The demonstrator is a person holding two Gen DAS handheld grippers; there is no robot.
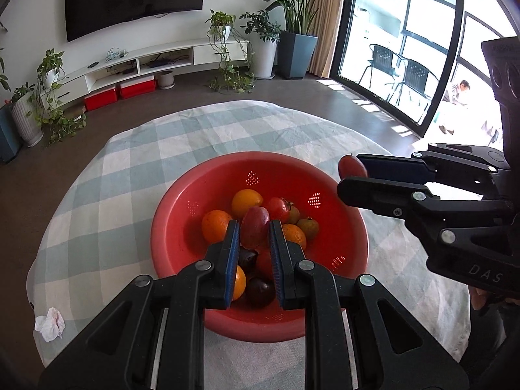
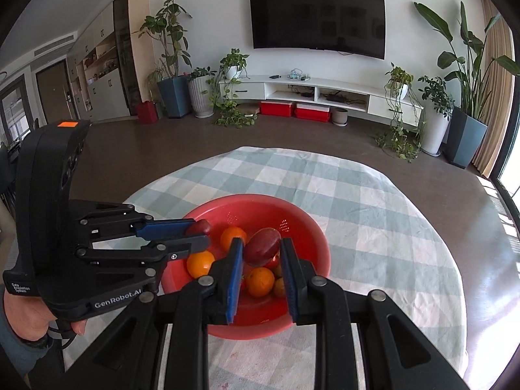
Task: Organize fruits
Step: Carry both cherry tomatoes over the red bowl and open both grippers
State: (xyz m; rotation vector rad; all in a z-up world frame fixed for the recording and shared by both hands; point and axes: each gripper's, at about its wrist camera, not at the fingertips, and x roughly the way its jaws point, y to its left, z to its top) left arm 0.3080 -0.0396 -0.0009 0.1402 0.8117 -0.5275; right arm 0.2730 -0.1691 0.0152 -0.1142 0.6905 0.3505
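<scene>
Both hand-held grippers hover above the red bowl (image 1: 182, 208), each closed on a reddish fruit. The left hand-held gripper (image 1: 254, 227) pinches one fruit (image 1: 255, 227) over the bowl's middle; the right hand-held gripper (image 2: 261, 247) holds another (image 2: 262, 247) above the bowl. To do this well, each fruit should probably be lowered close to the pile of oranges (image 1: 215, 226) before release, so nothing bounces out. The bowl sits on a checked cloth (image 1: 130, 169) covering the surface, a crumpled tissue (image 1: 49, 323) left of the bowl. Beyond the bowl are a wall television (image 2: 317, 21) and potted plants (image 2: 170, 55).
</scene>
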